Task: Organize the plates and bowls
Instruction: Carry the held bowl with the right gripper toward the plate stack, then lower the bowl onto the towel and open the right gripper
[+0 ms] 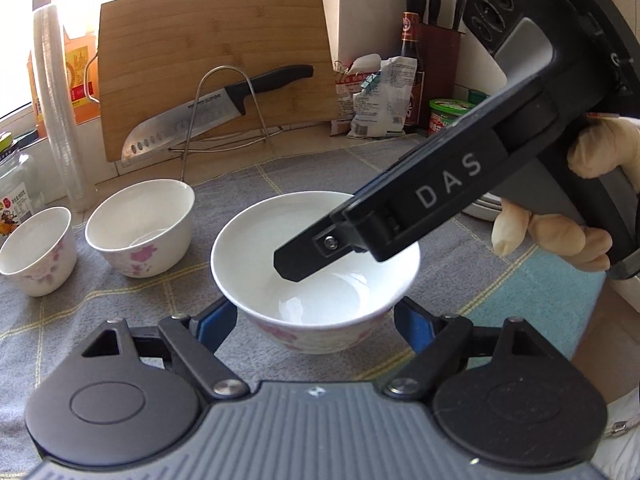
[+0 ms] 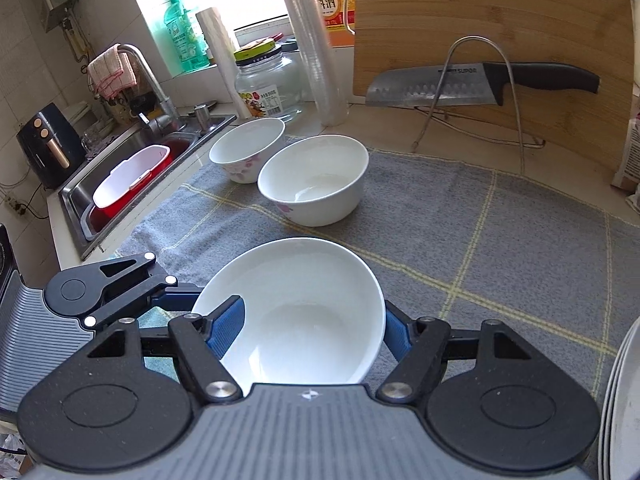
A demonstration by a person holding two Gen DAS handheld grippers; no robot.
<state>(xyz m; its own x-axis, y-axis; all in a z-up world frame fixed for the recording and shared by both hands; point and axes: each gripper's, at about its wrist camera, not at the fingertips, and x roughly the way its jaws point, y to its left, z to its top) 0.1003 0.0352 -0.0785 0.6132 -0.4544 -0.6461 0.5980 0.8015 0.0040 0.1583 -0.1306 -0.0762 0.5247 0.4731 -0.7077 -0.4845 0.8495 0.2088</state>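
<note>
Across the counter I see a grey checked cloth spread from the sink on the left to a stack of plates at the right edge, with a wooden cutting board leaning at the far wall and a knife propped on a wire rack in front of it.

Near me, a white bowl with pink flowers sits between both tools. My left gripper has its blue fingers parted wide, one on each side of the bowl's lower wall; whether they press on it I cannot tell. My right gripper is set across the rim: one blue finger lies inside the bowl, the other outside against the wall, closed on it. The bowl looks tilted in the right wrist view. A gloved hand holds the right tool's handle.

Farther left stand two more flowered bowls, a medium bowl and a small bowl, just beside each other on the cloth.
</note>
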